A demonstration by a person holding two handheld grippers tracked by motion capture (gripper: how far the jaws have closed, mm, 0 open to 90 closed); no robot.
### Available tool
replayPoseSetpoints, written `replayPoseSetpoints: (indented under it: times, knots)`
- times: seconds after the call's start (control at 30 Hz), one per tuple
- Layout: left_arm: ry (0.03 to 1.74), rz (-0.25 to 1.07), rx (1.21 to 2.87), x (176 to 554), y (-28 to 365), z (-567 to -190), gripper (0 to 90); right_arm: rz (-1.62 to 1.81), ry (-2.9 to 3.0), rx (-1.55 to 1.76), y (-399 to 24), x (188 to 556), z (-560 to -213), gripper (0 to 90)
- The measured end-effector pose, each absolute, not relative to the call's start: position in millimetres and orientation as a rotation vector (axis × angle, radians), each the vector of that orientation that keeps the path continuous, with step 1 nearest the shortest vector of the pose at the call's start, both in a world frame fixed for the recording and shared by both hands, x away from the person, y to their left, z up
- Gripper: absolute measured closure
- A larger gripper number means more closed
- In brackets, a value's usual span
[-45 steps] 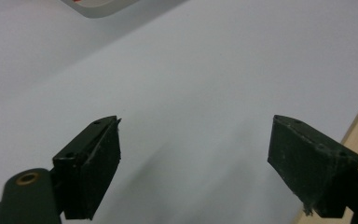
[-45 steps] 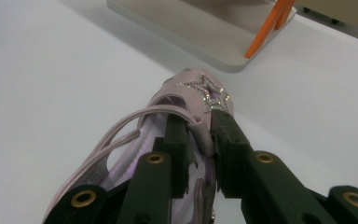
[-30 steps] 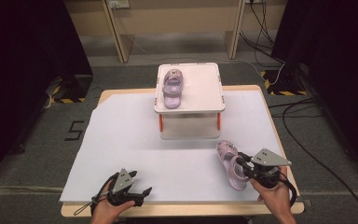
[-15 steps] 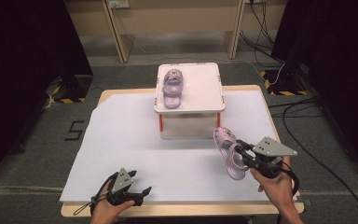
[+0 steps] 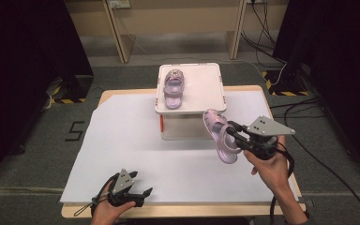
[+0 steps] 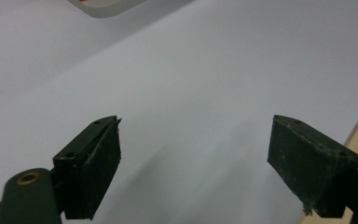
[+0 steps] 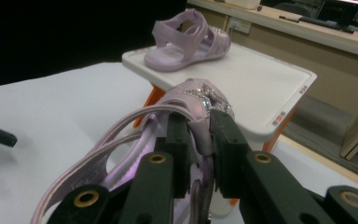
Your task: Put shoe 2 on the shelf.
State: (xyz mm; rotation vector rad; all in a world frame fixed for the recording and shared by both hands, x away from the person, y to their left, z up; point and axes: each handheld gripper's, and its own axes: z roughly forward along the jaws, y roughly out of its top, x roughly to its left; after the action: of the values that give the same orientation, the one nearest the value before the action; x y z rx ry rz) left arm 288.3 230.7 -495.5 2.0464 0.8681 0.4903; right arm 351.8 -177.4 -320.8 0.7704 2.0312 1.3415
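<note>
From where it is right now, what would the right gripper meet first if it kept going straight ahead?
Probably the white tray on the stand, judging by the right gripper view; depth is unclear.

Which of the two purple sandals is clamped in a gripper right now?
The sandal off the right of the white stand, pinched by its strap in the right gripper. The other sandal lies flat on the white stand, untouched.

White sheet covers the table; raised tray stands on it.
</note>
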Motion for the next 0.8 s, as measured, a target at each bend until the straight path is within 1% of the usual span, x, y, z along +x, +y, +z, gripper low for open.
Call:
replayPoseSetpoints:
  times: [0.2,0.43,0.8]
  knots:
    - [0.864,0.492,2.047,288.0,230.7,-494.7,16.6,1.328,2.012,0.757,-159.4,374.4,-304.6,79.7]
    - [0.863,0.490,2.050,287.2,230.3,-495.0,16.6,1.288,1.992,0.797,-140.1,413.2,-293.2,79.8]
    - [0.858,0.489,2.050,286.6,229.9,-495.1,16.7,1.193,1.985,0.861,-113.3,474.6,-297.1,79.8]
